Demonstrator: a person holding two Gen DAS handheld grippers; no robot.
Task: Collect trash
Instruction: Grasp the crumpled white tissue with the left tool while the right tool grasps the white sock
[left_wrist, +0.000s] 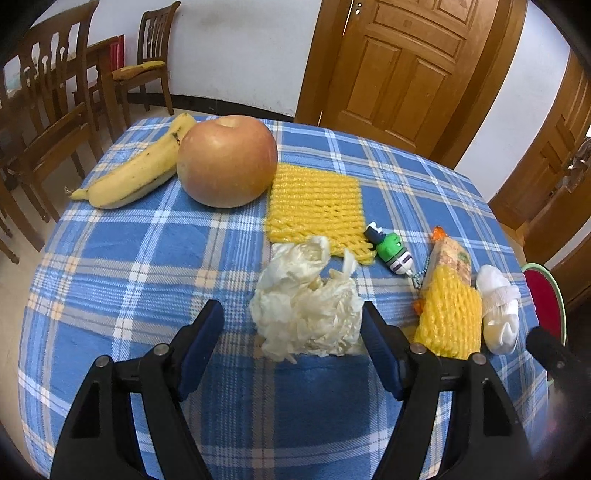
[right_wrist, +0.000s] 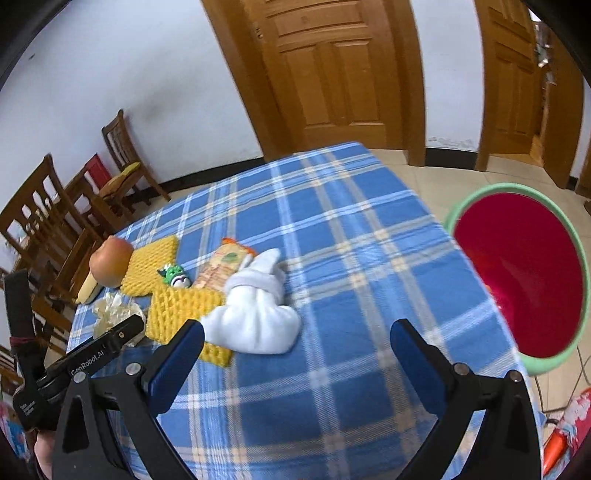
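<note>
Left gripper (left_wrist: 291, 314): jaws spread wide, low over the cloth; the crumpled white plastic bag (left_wrist: 308, 314) lies between the blue pads. The right pad looks to brush the bag's edge, the left pad stands clear; not clamped.

Right gripper (right_wrist: 297, 332): jaws spread wide and empty, over bare cloth just right of the rolled white socks (right_wrist: 255, 314).

Landmark: the crumpled bag, near the table's front edge in the left wrist view.

Behind the bag: a flat yellow foam net (left_wrist: 316, 206), touching or just beside the bag's far end.

Behind and left of the bag: an apple (left_wrist: 227, 160) at the net's left edge, with a banana (left_wrist: 136, 170) beside it.

Right of the bag: a small green and white toy on a bead chain (left_wrist: 389, 251), then a snack wrapper (left_wrist: 452, 258) partly under a second yellow foam net (left_wrist: 448, 321), then the socks (left_wrist: 498, 310) at the far right.

In the way: nothing lies between the left jaws and the bag; the second net is just outside the right finger.

Bin: a red bin with a green rim (right_wrist: 517, 273) stands off the table's right side, well apart from the bag.

Surface: a table under a blue plaid cloth (left_wrist: 140, 258).

Room: white walls, wooden doors (left_wrist: 406, 66) behind the table, wooden chairs (left_wrist: 48, 99) to the left, a tiled floor (right_wrist: 424, 177).
</note>
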